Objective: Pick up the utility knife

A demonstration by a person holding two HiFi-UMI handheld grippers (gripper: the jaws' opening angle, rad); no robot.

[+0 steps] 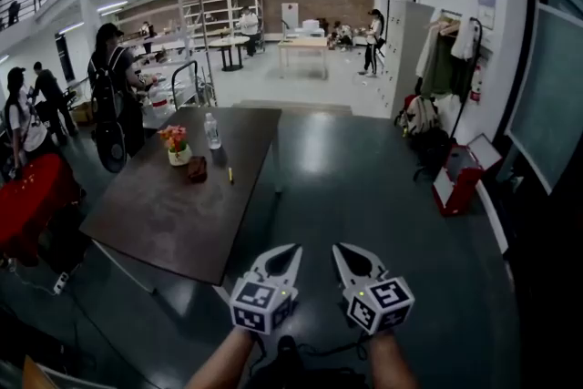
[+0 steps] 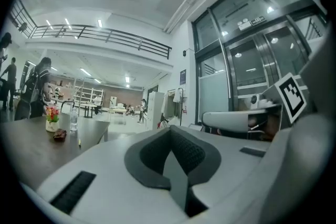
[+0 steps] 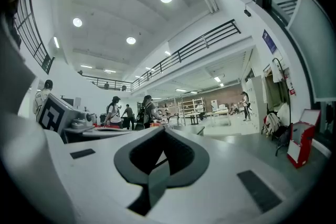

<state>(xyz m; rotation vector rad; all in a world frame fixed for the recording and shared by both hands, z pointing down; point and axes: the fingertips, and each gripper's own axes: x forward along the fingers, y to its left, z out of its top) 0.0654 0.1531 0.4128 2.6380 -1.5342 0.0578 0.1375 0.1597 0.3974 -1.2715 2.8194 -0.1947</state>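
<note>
The utility knife [image 1: 230,175] is a thin yellow strip lying on the dark table [image 1: 164,214], near its right edge; in the left gripper view the knife [image 2: 79,142] shows small at the far left. Both grippers hang over the floor, well short of the table. My left gripper [image 1: 291,250] is shut and empty, its pads meeting at the tip [image 2: 170,132]. My right gripper [image 1: 337,249] beside it is also shut with nothing in it, its tip [image 3: 164,132] pointing level into the hall.
On the table stand a flower pot [image 1: 178,148], a water bottle [image 1: 212,132] and a small brown object [image 1: 197,168]. People stand to the left of the table [image 1: 114,87]. A red box [image 1: 460,178] and hung coats [image 1: 446,59] sit at the right wall.
</note>
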